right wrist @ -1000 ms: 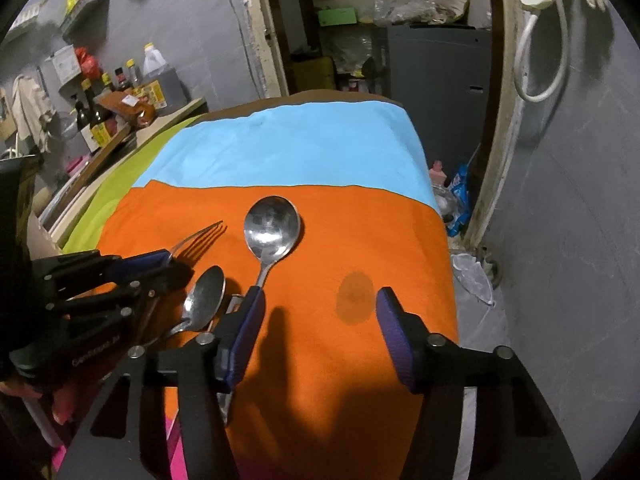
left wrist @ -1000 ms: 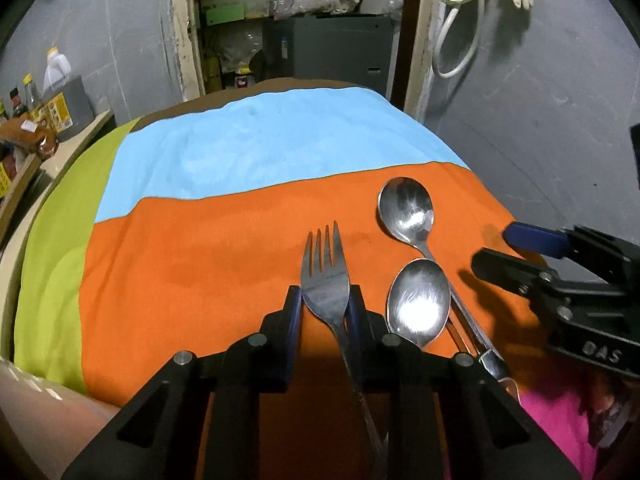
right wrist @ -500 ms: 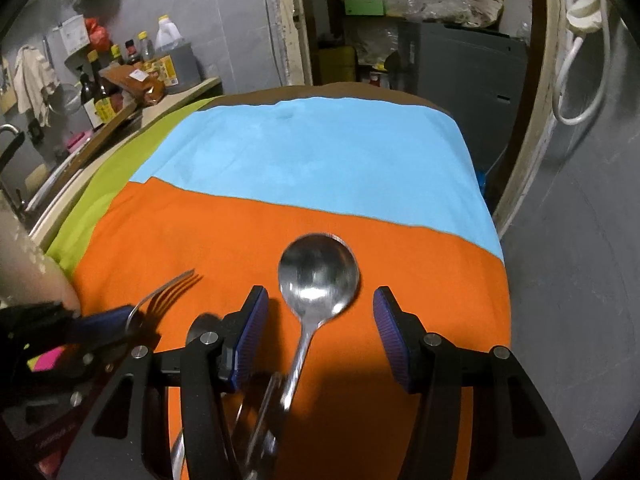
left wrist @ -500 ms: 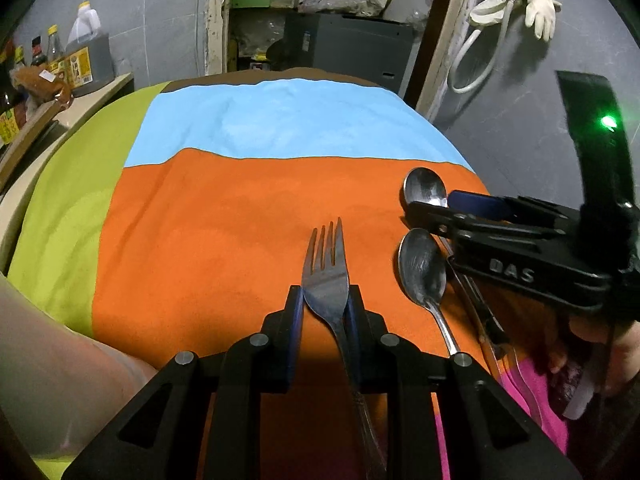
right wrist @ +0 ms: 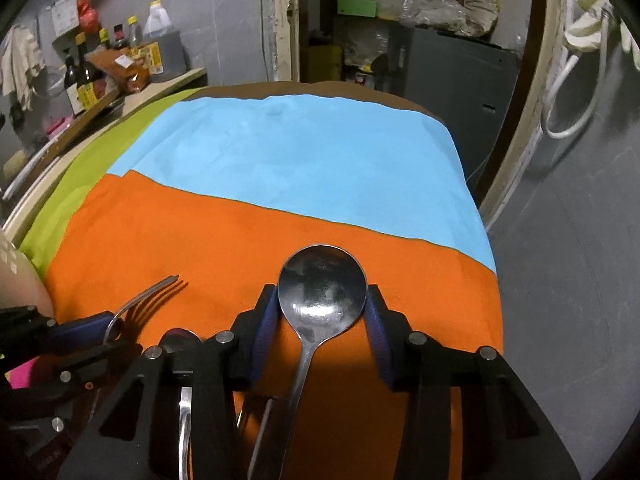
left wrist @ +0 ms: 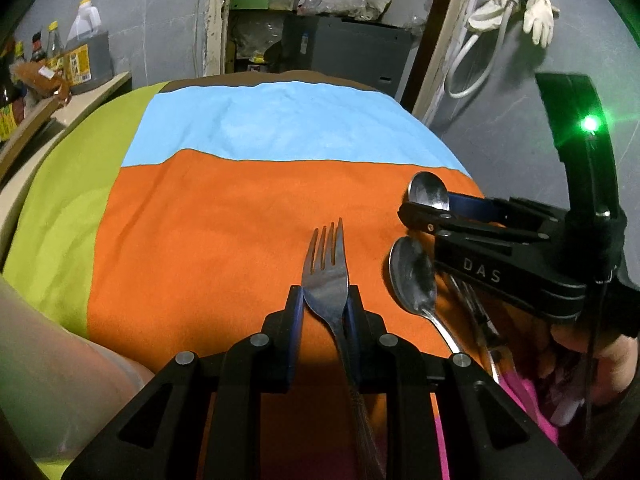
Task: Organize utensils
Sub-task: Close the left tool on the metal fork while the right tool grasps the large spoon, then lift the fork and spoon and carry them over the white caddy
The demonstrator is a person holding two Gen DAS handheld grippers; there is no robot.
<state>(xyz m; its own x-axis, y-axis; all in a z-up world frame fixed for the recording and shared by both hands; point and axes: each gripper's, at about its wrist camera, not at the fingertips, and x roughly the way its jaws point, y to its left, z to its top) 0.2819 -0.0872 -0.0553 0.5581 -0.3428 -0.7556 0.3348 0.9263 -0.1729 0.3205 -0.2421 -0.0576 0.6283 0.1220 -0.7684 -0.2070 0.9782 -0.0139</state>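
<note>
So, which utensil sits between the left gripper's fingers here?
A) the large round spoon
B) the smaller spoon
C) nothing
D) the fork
D: in the left wrist view the left gripper has its blue pads closed against the neck of the fork, while the smaller spoon lies on the orange cloth beside it.

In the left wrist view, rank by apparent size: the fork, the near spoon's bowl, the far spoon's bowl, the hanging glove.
1. fork, largest, though it is nearest the camera, in the left tool.
2. near spoon's bowl.
3. and 4. far spoon's bowl, partly hidden by the right tool, and glove look alike; unranked.
</note>
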